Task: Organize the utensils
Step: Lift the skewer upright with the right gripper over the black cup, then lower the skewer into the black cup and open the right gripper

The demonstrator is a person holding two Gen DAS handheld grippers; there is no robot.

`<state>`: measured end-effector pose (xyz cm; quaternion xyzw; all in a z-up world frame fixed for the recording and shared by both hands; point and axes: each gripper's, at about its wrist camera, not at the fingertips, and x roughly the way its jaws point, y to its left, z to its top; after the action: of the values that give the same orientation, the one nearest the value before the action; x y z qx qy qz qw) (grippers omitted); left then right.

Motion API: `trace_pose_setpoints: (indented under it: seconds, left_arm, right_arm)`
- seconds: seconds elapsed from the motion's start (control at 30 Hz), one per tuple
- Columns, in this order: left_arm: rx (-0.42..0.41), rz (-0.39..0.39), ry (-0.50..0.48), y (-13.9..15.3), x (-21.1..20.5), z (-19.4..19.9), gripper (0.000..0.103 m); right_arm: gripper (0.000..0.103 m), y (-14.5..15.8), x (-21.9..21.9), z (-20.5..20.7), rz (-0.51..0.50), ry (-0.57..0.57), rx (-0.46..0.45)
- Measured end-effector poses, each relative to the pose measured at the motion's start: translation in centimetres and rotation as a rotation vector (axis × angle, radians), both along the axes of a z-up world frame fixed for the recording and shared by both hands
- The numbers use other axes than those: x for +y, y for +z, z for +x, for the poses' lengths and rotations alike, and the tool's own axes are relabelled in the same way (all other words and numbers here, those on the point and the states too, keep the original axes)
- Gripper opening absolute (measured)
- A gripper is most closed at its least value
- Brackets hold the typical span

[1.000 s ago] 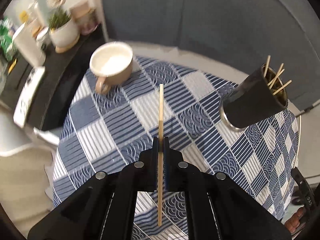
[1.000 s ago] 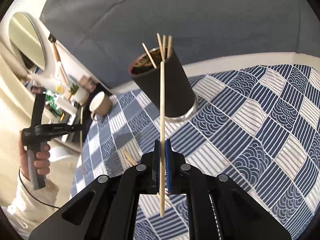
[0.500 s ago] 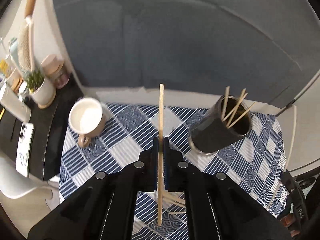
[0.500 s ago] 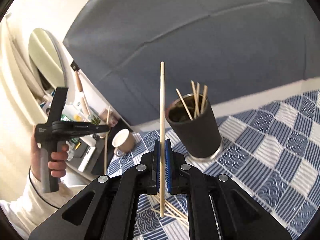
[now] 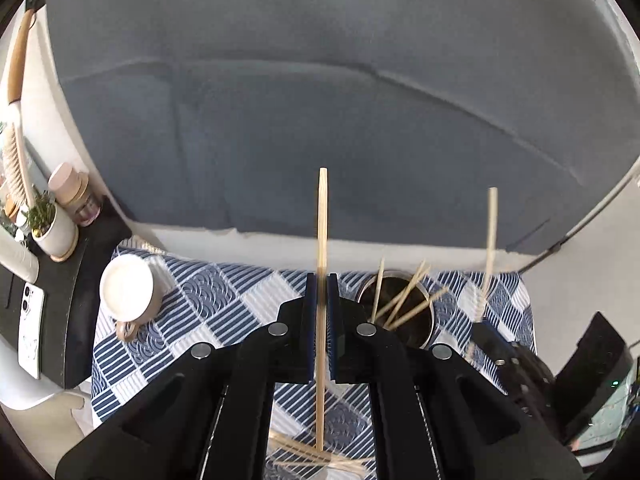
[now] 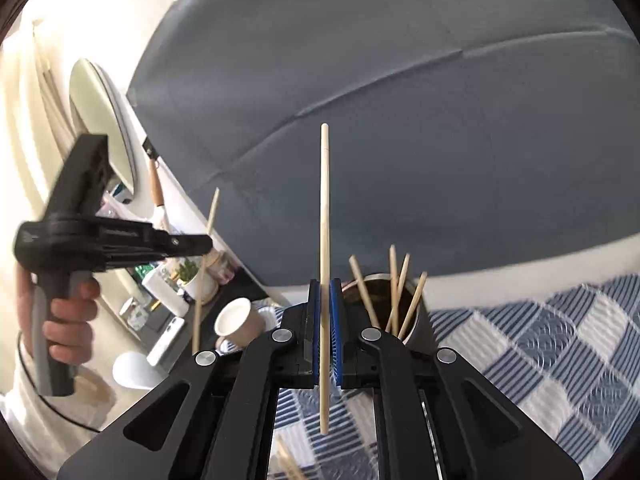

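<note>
Each chopstick (image 5: 322,240) (image 6: 325,216) stood vertical at frame centre, clamped by left gripper (image 5: 321,280) and right gripper (image 6: 325,286); holder (image 5: 404,312) had shifted lower-centre.

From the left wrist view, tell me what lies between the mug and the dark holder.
Only bare checked tablecloth, plus the left gripper clamping its chopstick between mug and dark holder.

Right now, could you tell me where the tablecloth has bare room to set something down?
Bare cloth lies between the mug and the dark cup holding chopsticks, and right of that cup in the right wrist view. Loose chopsticks crowd the near edge.
</note>
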<state>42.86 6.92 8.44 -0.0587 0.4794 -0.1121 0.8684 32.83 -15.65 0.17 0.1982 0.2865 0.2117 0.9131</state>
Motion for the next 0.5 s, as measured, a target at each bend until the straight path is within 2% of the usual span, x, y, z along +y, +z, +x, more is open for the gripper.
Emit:
trace_pose_setpoints:
  seconds: [0.17, 0.3, 0.37, 0.5]
  left_arm:
    - [-0.008, -0.074, -0.006, 0.7, -1.6, 2.4, 0.005]
    - [-0.056, -0.122, -0.011, 0.8, -2.8, 3.6, 0.005]
    - [-0.072, -0.179, -0.015, 0.2, -3.2, 4.2, 0.005]
    - [-0.111, -0.187, 0.006, -2.2, -4.2, 4.9, 0.005]
  right_arm:
    - [0.005, -0.2, -0.6, 4.1, -0.010, 0.060, -0.032]
    - [0.005, -0.6, -0.4, 6.2, -0.021, 0.078, -0.063]
    - [0.005, -1.3, -0.5, 7.2, -0.016, 0.081, -0.064]
    - [0.005, -3.6, -0.5, 8.4, -0.030, 0.096, -0.034]
